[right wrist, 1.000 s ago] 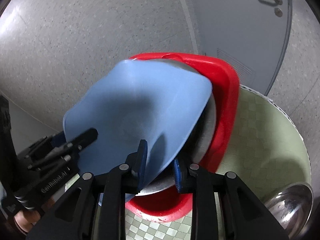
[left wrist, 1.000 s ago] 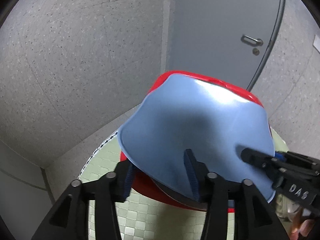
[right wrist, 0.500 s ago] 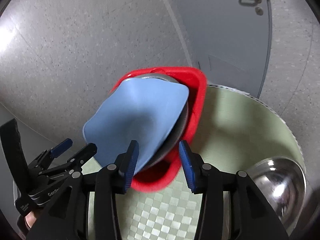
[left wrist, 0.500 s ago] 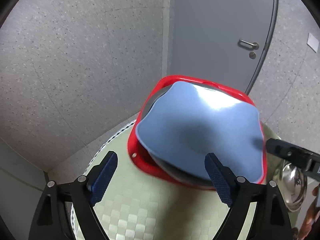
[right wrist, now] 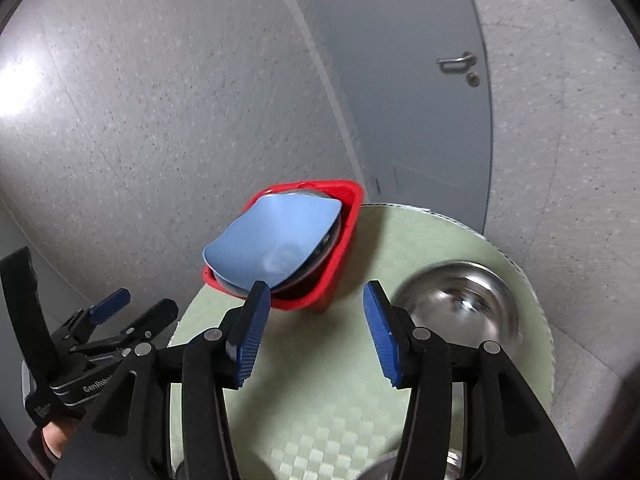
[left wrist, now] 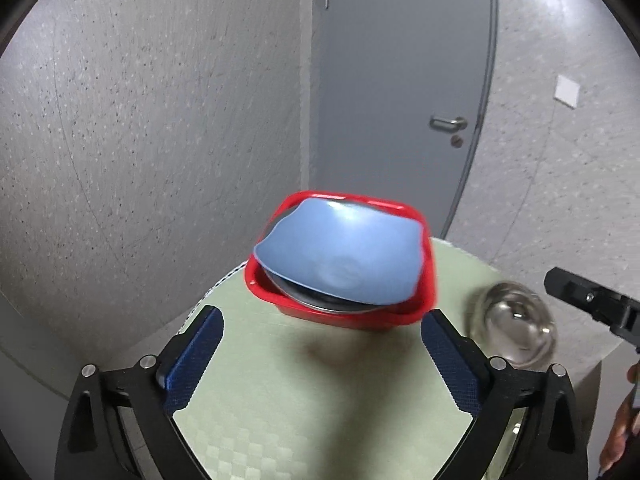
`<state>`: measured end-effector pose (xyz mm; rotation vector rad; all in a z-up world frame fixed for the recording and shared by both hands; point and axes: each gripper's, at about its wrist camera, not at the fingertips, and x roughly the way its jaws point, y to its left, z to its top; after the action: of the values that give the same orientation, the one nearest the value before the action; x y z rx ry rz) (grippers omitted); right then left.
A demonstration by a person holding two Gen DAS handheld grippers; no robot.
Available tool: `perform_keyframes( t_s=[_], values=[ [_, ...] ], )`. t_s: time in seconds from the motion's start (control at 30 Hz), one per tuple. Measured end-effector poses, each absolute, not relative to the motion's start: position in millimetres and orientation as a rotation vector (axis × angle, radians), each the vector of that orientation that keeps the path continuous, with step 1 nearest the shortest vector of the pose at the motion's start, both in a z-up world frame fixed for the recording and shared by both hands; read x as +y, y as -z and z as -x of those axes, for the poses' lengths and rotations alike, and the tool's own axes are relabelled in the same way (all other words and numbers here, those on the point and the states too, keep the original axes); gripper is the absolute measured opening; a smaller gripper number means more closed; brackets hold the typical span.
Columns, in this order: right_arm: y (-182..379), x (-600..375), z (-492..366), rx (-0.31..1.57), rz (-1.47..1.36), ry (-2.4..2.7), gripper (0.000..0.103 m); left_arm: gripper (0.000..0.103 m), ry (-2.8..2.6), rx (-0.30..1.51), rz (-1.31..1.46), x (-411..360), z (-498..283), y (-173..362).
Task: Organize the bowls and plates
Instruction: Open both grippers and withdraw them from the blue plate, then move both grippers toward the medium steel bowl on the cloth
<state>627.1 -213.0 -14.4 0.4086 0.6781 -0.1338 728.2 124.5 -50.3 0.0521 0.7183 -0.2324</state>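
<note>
The blue plate (left wrist: 340, 256) is lying tilted on top of a metal dish (left wrist: 320, 303) inside the red basin (left wrist: 352, 318), which is sitting at the far left part of the round green-checked tabletop (left wrist: 304, 400). The left tongs (left wrist: 320, 354) are spreading wide, their jaws opening with nothing between them; the basin and blue plate are lying just beyond the blue pads (left wrist: 196, 360), apart from them. The right tongs (right wrist: 314, 332) are also opening, at a moderate gap, gripping nothing; the basin is sitting past the left pad, and the plate's near edge is appearing right behind that pad's tip, though contact cannot be told. A steel bowl (right wrist: 460, 308) is standing to the right of the basin, near the right tongs' right pad. A grey door (left wrist: 400, 80) is standing beyond the tabletop.
</note>
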Motion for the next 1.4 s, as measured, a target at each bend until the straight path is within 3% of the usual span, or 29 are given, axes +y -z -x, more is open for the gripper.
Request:
perform_keyframes(
  t_s=[0.13, 0.17, 0.2, 0.27, 0.53, 0.97, 1.4],
  values=[
    [10, -218, -595, 0.653, -0.424, 0.172, 0.052, 0.1, 0.273, 0.693, -0.049, 117, -696, 40],
    [9, -220, -588, 0.649, -0.429, 0.183, 0.055, 0.1, 0.288, 0.686, -0.049, 115, -688, 37],
    [8, -222, -580, 0.643, -0.433, 0.196, 0.065, 0.101, 0.297, 0.682, -0.052, 111, -681, 36],
    [9, -227, -568, 0.631, -0.429, 0.228, 0.071, 0.101, 0.32, 0.676, -0.067, 101, -671, 35],
    [20, -264, -541, 0.635, -0.481, 0.299, 0.072, 0.101, 0.386, 0.715, -0.11, 62, -659, 36],
    [62, -357, -551, 0.71, -0.529, 0.294, 0.072, 0.102, 0.316, 0.831, -0.141, -39, -745, 61],
    [113, -343, -560, 0.905, -0.49, 0.092, 0.072, 0.101, 0.285, 0.954, -0.176, -66, -756, 103]
  ],
)
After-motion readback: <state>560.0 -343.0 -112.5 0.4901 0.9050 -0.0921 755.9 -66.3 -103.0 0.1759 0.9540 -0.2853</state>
